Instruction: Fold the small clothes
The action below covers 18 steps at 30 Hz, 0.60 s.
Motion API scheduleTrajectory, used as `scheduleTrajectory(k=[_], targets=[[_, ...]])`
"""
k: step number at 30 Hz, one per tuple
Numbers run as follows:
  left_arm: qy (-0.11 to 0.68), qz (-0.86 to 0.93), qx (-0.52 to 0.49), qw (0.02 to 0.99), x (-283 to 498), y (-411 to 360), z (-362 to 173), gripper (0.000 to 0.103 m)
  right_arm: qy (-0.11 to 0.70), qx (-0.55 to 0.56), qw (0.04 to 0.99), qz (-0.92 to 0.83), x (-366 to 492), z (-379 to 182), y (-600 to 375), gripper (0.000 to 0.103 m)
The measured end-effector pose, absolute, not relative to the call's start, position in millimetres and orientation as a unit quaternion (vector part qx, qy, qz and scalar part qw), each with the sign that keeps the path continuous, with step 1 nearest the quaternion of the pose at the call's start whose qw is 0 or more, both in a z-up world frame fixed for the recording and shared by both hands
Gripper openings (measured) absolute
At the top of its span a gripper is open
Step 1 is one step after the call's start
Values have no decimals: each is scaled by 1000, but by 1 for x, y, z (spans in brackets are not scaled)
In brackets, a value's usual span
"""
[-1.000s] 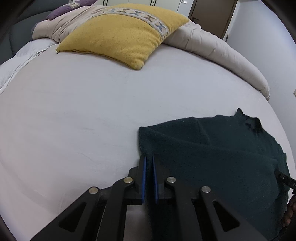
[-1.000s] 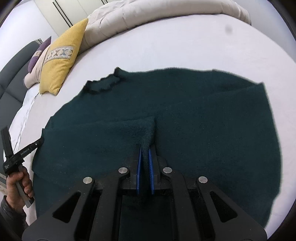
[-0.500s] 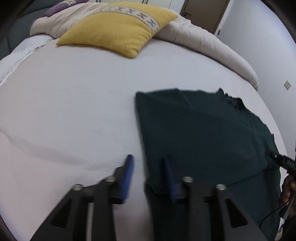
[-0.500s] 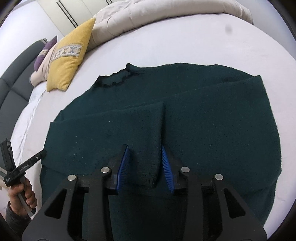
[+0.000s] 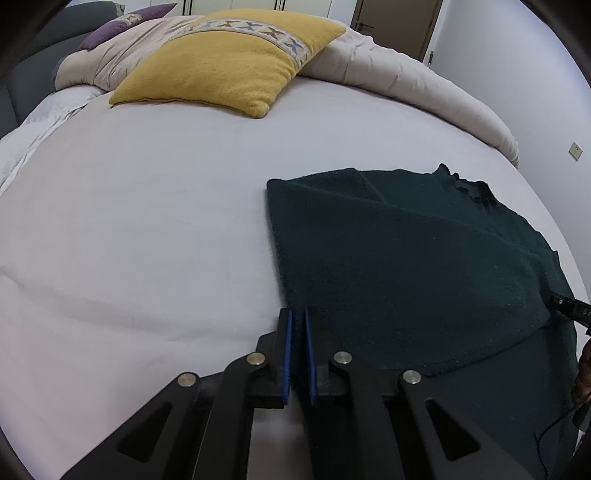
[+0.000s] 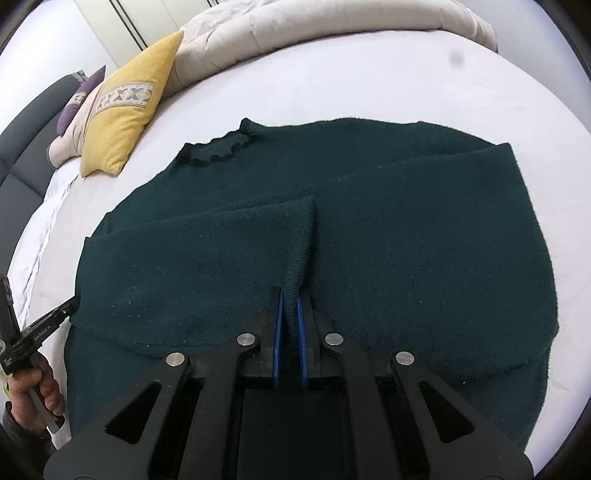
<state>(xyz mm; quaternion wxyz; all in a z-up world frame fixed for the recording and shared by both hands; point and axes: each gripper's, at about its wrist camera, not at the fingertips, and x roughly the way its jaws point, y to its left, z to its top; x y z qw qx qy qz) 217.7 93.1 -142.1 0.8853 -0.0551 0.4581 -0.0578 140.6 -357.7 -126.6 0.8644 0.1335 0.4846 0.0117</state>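
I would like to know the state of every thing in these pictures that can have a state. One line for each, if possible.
dark green sweater: flat on the bed, partly folded, flaps laid over its body.
left gripper: shut on the sweater's edge.
right gripper: shut on a ridge of the sweater's fabric.
yellow pillow: lying at the head of the bed, leaning on the duvet.
beige duvet: bunched along the far edge.

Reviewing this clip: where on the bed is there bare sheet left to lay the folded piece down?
Bare sheet runs wide between the yellow pillow and the dark green sweater's left edge. A narrower strip lies between its collar and the rolled duvet. It is crowded where both hand-held grippers pinch the sweater.
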Motion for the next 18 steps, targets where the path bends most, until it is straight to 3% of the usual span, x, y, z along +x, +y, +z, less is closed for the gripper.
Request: scheduleTrajectory(k=[3,5,7,9,11,13,18], targets=[[451,-57,-54,889,215,93,-140,11,482,152,863,11,141,-128,-364,8],[447,-57,-63,890,208,97,-135,15,474,175,863,8,136,-124,-372,15],[437,-52,-68,895,192,103,-125,24,459,187,869,-15,125,-113,-383,21],[427,-60,-82,899,169,109,-114,32,439,186,879,-30,106,-97,-393,30],[423,-64,-94,899,146,116,-107,44,423,188,886,-32,80,-83,-401,53],[424,-80,-109,895,117,121,-104,55,409,194,891,-27,48,-72,-406,63],[461,-120,-150,866,53,130,-113,62,409,213,887,8,-40,-67,-417,64]])
